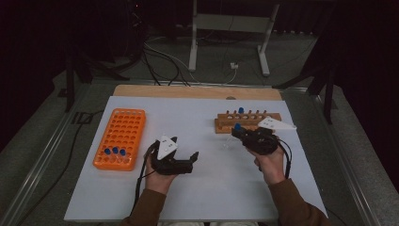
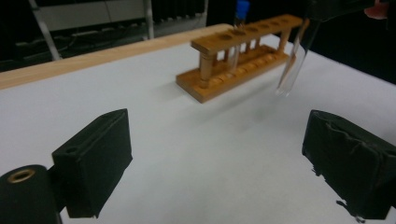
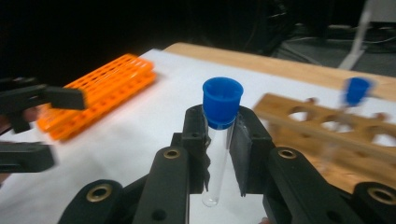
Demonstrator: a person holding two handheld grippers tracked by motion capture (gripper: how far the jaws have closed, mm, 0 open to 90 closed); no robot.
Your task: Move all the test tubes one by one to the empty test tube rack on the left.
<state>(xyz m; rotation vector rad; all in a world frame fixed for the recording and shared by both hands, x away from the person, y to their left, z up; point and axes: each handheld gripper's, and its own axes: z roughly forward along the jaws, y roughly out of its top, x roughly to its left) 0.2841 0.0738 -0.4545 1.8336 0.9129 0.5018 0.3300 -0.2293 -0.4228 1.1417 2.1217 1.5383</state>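
- Counted: two racks on the table (image 1: 197, 188); three blue-capped tubes in the orange rack (image 1: 120, 137), one in the wooden rack (image 1: 247, 121), one test tube (image 3: 218, 140) in hand.
- Hard to make out: orange rack and wooden rack blurred in right gripper view; tube glass barely visible from above.
- Test tube upright, long axis vertical, blue cap uppermost, above the table just beside the wooden rack.
- Right tongs (image 3: 219, 144) clamped on the test tube.
- Left tongs (image 2: 219, 163) apart, nothing between.

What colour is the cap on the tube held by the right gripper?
Blue; the cap shows best in the right gripper view.
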